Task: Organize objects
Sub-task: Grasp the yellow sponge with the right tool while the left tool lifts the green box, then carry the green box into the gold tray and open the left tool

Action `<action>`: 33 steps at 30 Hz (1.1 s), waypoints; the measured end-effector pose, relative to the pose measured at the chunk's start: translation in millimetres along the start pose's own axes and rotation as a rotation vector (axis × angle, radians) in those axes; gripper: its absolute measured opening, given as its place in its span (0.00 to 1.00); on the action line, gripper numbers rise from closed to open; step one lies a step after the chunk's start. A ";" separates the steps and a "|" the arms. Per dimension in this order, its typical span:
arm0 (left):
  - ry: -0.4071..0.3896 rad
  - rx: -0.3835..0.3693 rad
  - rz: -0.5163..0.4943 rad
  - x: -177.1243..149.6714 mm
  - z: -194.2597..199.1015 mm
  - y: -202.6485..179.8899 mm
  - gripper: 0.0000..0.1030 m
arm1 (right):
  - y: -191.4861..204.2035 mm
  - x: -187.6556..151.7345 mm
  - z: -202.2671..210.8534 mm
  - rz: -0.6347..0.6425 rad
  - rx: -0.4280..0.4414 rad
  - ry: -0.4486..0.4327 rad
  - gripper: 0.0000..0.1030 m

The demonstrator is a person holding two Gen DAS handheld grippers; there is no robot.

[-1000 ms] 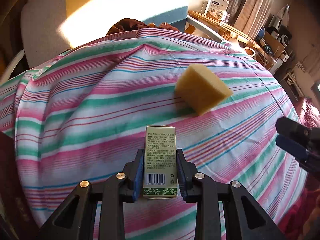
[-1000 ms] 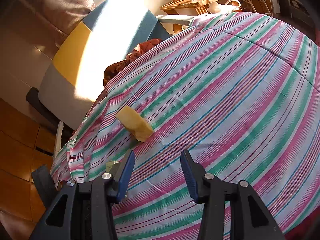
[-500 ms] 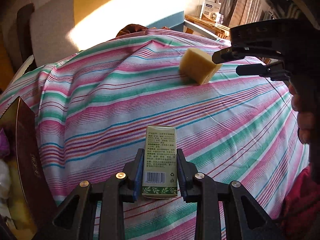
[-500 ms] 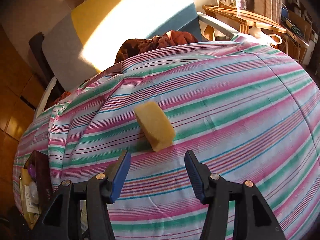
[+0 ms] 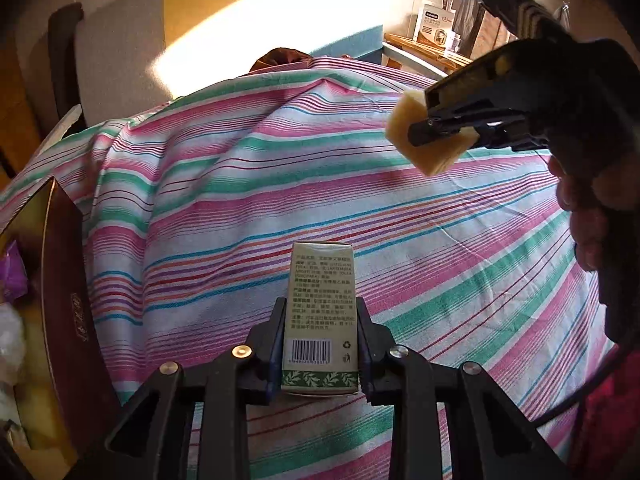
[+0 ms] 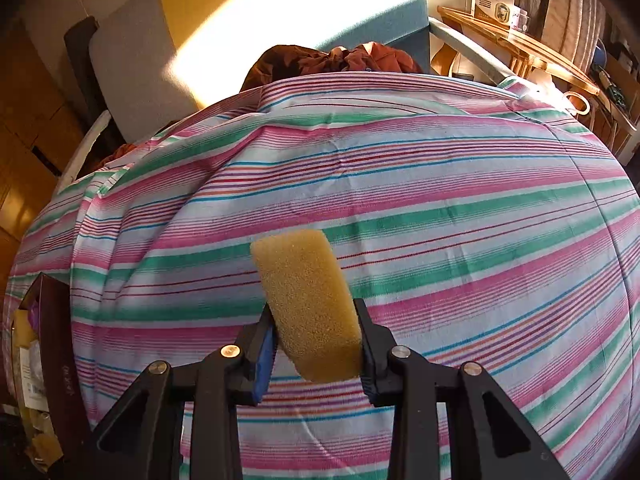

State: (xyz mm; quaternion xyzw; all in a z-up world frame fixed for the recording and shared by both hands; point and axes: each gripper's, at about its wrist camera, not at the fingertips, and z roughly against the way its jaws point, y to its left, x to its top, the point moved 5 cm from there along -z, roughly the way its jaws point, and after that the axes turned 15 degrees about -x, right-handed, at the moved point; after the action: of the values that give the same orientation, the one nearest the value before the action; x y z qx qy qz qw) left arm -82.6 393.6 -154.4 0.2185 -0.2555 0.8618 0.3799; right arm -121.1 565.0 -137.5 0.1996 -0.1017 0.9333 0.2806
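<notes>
We have both loads in hand: the left gripper (image 5: 320, 344) is clamped on the green-and-white carton (image 5: 321, 316) at lower centre of its view, and the right gripper (image 6: 316, 344) pinches the yellow sponge (image 6: 306, 304) by its lower end, tilted, above the striped sheet (image 6: 440, 208). To do this well, we judge, carry both toward the dark open box (image 5: 60, 300) at the frame's left edge — carton level, sponge squeezed gently — and release only once each is over the opening.

Bedroom: striped bedsheet (image 6: 440, 184), headboard (image 6: 132, 60)
</notes>
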 end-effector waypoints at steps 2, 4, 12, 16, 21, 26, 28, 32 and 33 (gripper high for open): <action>-0.023 0.012 -0.008 -1.1 12.8 -0.1 0.29 | 2.2 -15.8 9.6 0.006 0.031 0.013 0.33; -0.056 0.019 -0.018 -0.2 29.2 -2.1 0.29 | 4.9 -33.6 16.7 0.007 0.065 0.032 0.33; -0.193 0.081 -0.039 0.0 112.2 1.9 0.29 | 22.8 -78.7 33.0 0.019 0.136 0.019 0.33; -0.236 0.111 -0.018 -5.8 144.2 11.1 0.30 | 29.5 -84.7 24.2 0.049 0.119 0.022 0.33; -0.266 0.145 0.017 -20.4 174.2 25.7 0.30 | 29.2 -84.0 22.4 0.050 0.123 0.009 0.33; -0.284 0.182 0.046 -35.4 195.8 40.9 0.30 | 30.6 -83.8 22.4 0.062 0.113 -0.003 0.33; -0.288 0.193 0.059 -40.9 201.4 46.6 0.30 | 30.2 -83.9 22.1 0.063 0.112 -0.005 0.32; -0.292 0.216 0.078 -49.7 210.3 57.0 0.30 | 30.0 -84.4 21.8 0.064 0.107 -0.008 0.32; -0.290 0.221 0.083 -51.8 211.5 59.4 0.30 | 30.5 -84.6 21.9 0.066 0.104 -0.009 0.32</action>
State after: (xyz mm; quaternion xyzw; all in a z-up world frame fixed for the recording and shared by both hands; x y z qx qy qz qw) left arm -57.6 202.7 -36.5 0.3704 -0.2200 0.8589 0.2769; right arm -66.9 492.4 -156.4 0.2149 -0.0609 0.9451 0.2383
